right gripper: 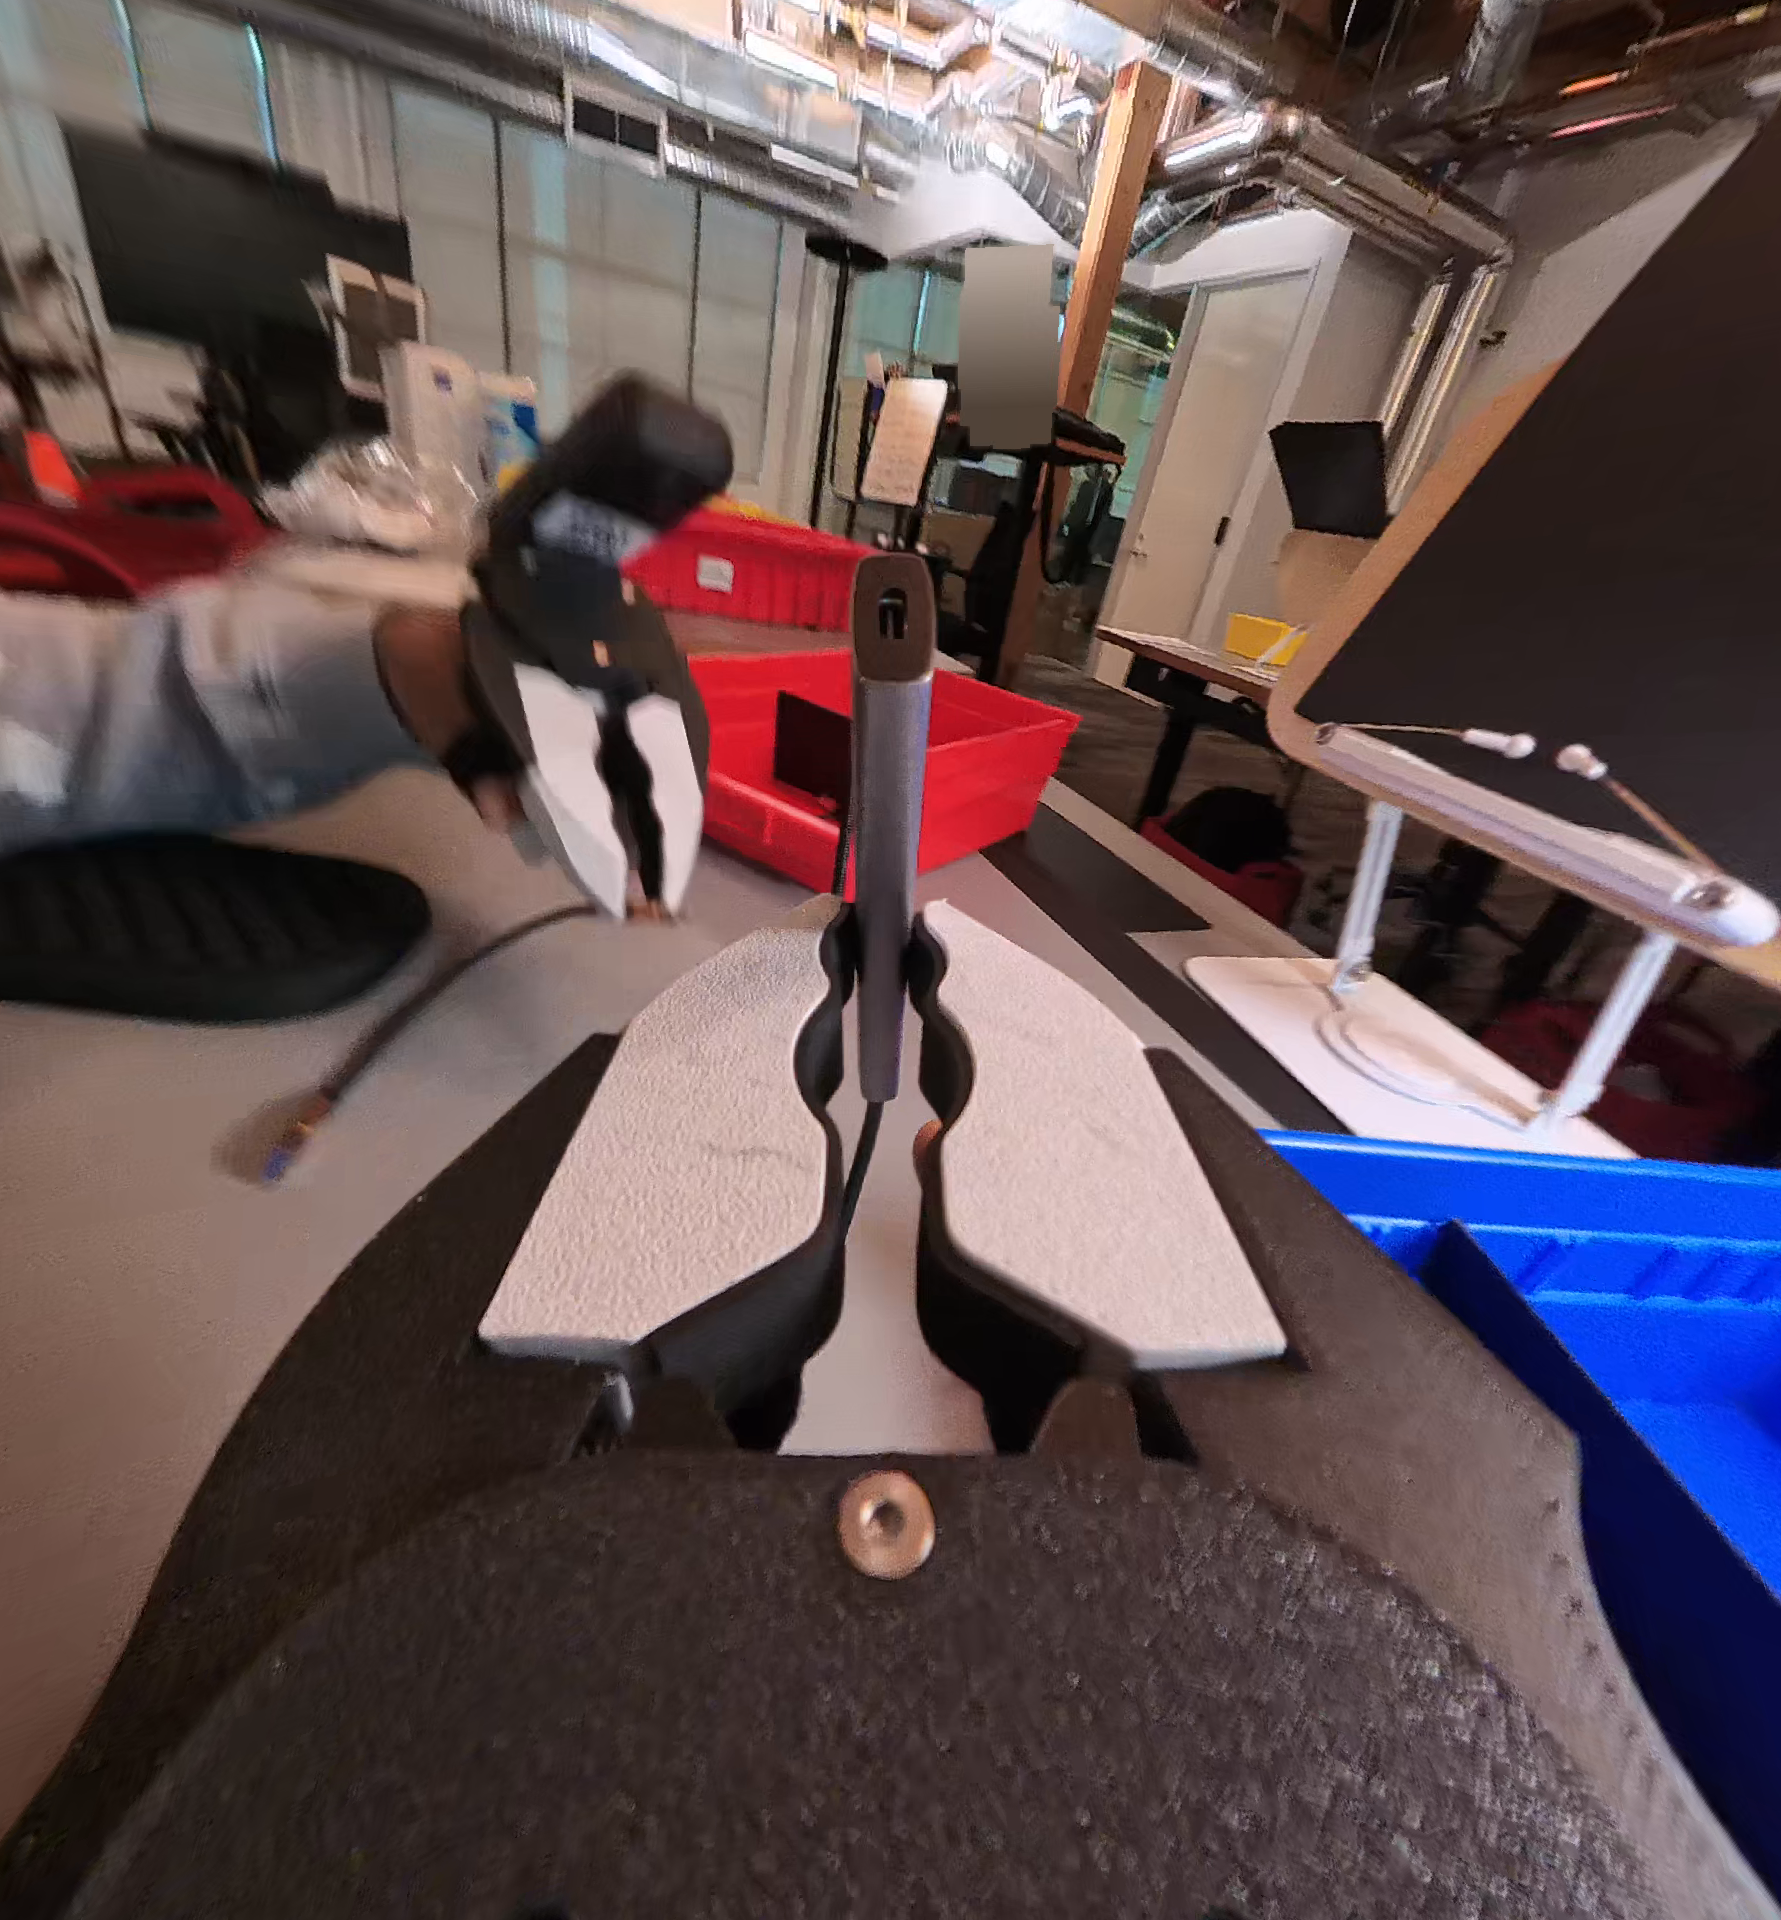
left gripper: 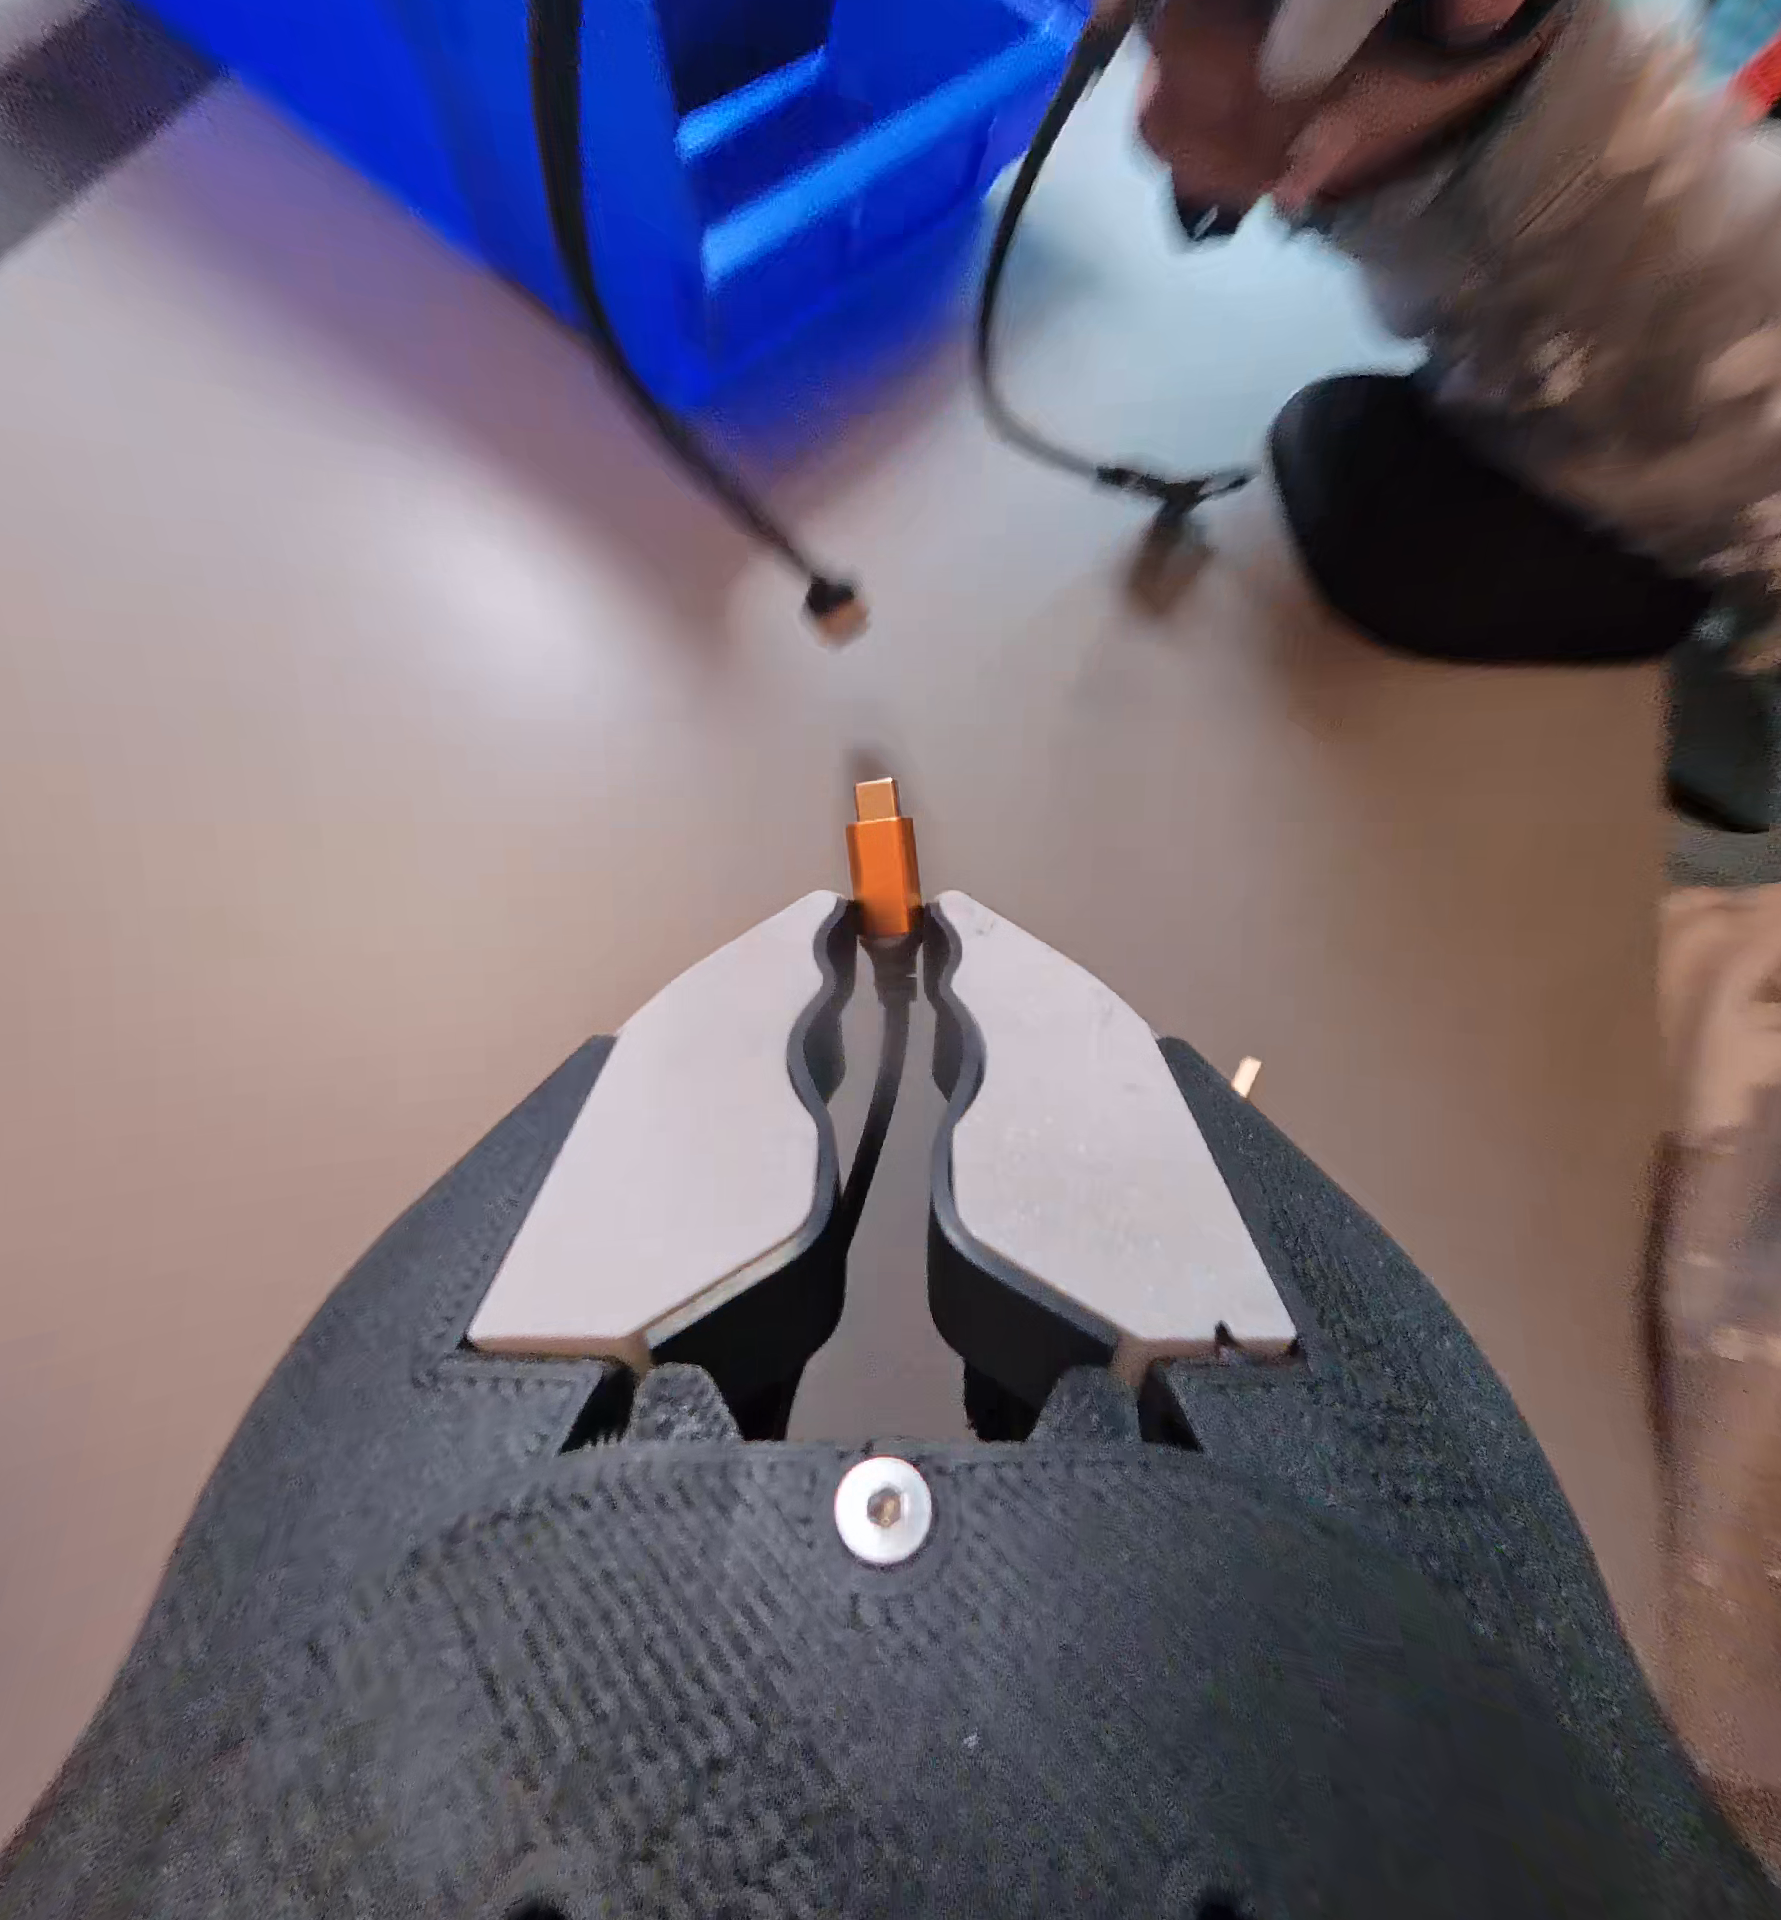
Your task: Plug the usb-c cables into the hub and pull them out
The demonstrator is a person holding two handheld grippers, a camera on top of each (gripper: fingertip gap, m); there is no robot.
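Pale, bare bench [left gripper: 294,831] is filling most of the left wrist view, with a blue bin [left gripper: 720,208] standing at its far edge. Two black cables are trailing down from that side, their loose plugs [left gripper: 832,608] hanging or lying ahead, blurred; which, I cannot tell. Nearer, the left gripper [left gripper: 884,904] is pinching an orange plug [left gripper: 880,878] between its fingers [left gripper: 720,1122], the metal tip pointing forward over the bench and its cable running back through the gap. At right, a person's sleeve [left gripper: 1644,364] is showing, blurred.

In the right wrist view, the left gripper [right gripper: 647,904] is hovering over the bench at left, near a loose plug [right gripper: 278,1138] lying on the surface. At centre, the right gripper [right gripper: 881,925] is clamping the grey hub [right gripper: 891,810], which is standing upright, port end up. Red bins [right gripper: 948,769] are sitting behind, and the blue bin [right gripper: 1644,1351] is at right.
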